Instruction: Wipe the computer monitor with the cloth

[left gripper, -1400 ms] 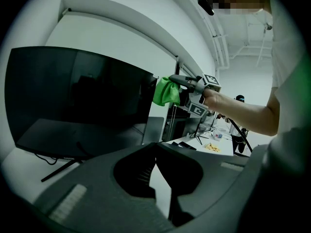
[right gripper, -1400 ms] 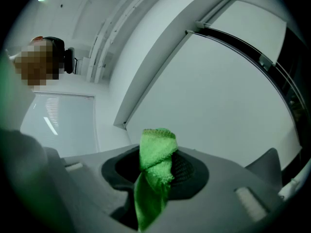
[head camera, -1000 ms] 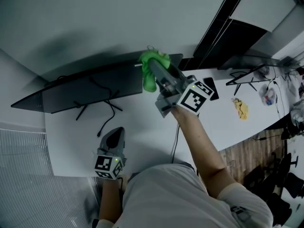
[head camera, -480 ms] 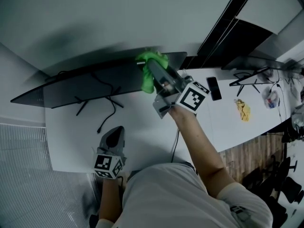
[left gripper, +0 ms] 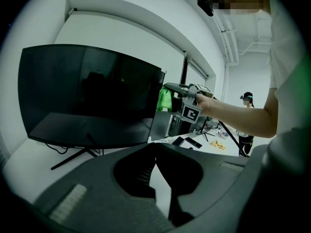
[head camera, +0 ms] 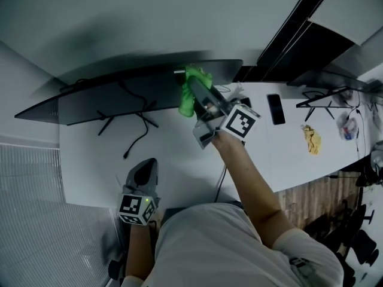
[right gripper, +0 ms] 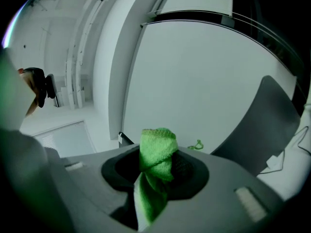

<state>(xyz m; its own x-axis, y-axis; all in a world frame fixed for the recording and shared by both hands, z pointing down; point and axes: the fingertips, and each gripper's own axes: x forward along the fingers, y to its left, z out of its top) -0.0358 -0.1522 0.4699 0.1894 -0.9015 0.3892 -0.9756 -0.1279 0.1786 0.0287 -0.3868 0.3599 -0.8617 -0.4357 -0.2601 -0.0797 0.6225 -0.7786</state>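
The dark monitor [head camera: 119, 97] stands on a white desk [head camera: 90, 172], seen from above in the head view and front-on as the monitor [left gripper: 87, 96] in the left gripper view. My right gripper [head camera: 197, 93] is shut on a bright green cloth [head camera: 192, 87], which presses against the upper right part of the screen. In the right gripper view the cloth [right gripper: 156, 157] bunches between the jaws of the right gripper [right gripper: 155, 168]. The left gripper view also shows the cloth [left gripper: 165, 100]. My left gripper [head camera: 143, 171] hovers low near the desk's front edge; the left gripper [left gripper: 156, 152] is shut and holds nothing.
A black cable [head camera: 136, 137] and the monitor's stand legs [head camera: 108, 124] lie on the desk. To the right are a phone [head camera: 275, 108], a yellow item [head camera: 311, 140] and a black stand [head camera: 320, 97]. Another person [left gripper: 248, 106] stands far off.
My right gripper and the cloth have slid a little along the screen, away from its right end and slightly lower. The left gripper has stayed put.
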